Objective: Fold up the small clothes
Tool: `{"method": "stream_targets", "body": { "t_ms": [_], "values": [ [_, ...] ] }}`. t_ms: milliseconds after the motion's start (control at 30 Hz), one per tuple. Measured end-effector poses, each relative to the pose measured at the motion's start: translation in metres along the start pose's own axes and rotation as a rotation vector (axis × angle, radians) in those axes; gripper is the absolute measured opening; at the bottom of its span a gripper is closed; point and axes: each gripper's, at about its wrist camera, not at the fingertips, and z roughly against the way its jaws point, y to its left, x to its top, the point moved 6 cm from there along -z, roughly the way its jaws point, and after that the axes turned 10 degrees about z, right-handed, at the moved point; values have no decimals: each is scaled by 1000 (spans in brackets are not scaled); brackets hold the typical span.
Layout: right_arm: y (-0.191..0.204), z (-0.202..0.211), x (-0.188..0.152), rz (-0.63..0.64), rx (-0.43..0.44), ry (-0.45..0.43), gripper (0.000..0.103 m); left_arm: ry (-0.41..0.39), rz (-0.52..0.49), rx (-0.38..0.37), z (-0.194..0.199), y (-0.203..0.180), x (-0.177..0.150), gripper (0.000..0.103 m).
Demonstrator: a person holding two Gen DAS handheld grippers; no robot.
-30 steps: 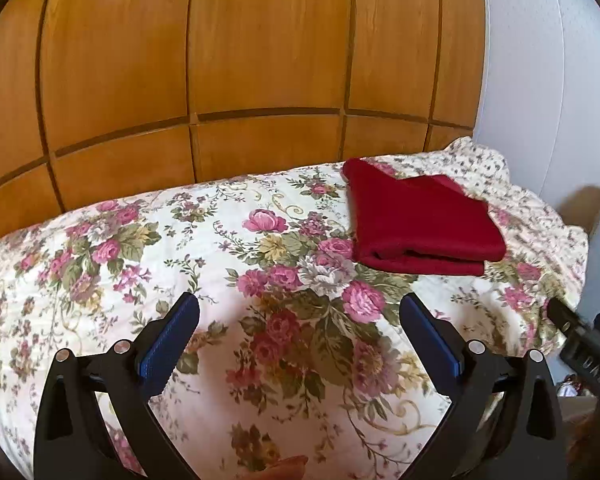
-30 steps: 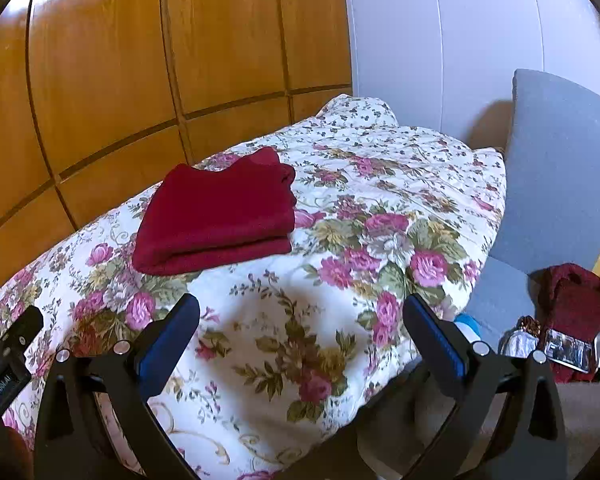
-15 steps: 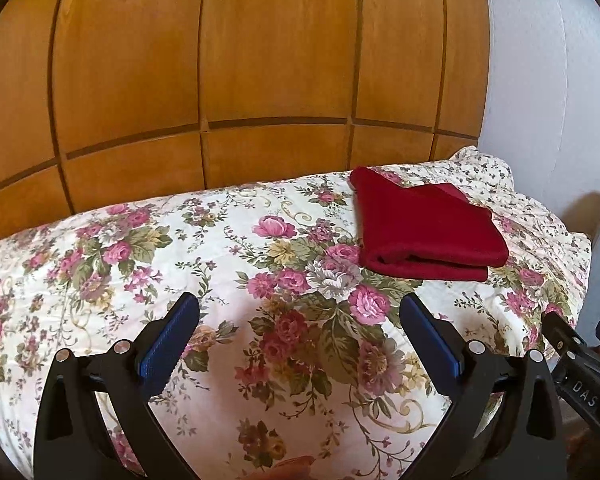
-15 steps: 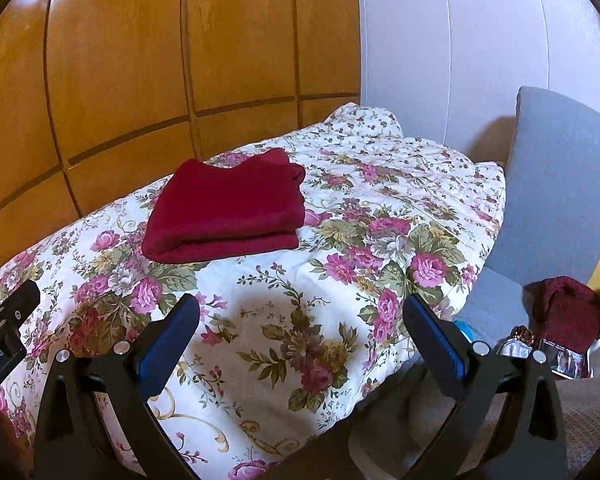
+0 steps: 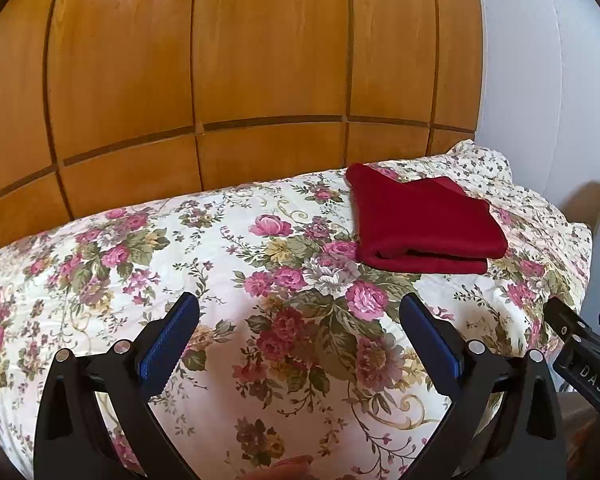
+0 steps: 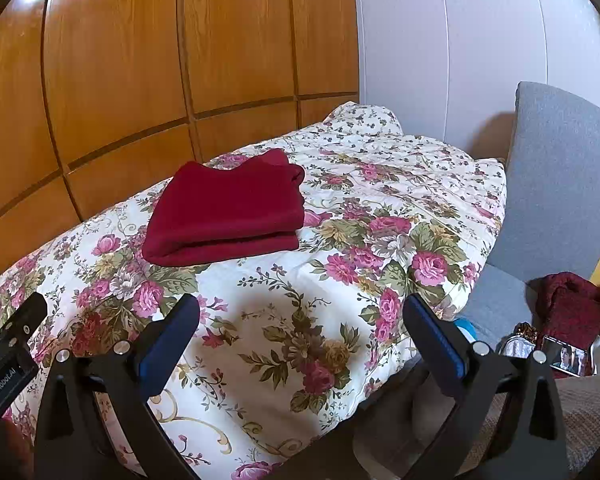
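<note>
A folded dark-red fleece garment (image 5: 424,226) lies flat on a cream quilted bedspread printed with pink roses and green leaves (image 5: 260,264), squared into a neat stack of layers with its thick folded edge facing the cameras. It sits toward the far side of the bed, close to a wall of glossy orange-brown wooden panels (image 5: 236,64), and nothing touches it.

The left gripper (image 5: 299,338), black with blue pads on its two fingers, hangs above the near part of the bedspread with its fingers spread wide and nothing between them; the garment is well ahead of it and to its right. The right gripper (image 6: 301,339), of the same make, is likewise spread wide and holds nothing, poised over the near edge of the bed with the red garment (image 6: 228,210) ahead and to its left. Part of each tool shows at the edge of the other's view.

In the right wrist view a grey upholstered chair (image 6: 556,184) stands just beside the bed's right edge, against a white panelled wall (image 6: 460,40). A second crumpled dark-red cloth (image 6: 572,312) rests on the chair seat, among small items too blurred to identify.
</note>
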Motion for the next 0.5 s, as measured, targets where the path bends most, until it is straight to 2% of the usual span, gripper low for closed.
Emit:
{"method": "stream_targets", "body": {
  "t_ms": [500],
  "values": [
    [3,1,0,-2,5,-2,101,3,0,-1,-1,0,0,99]
  ]
}}
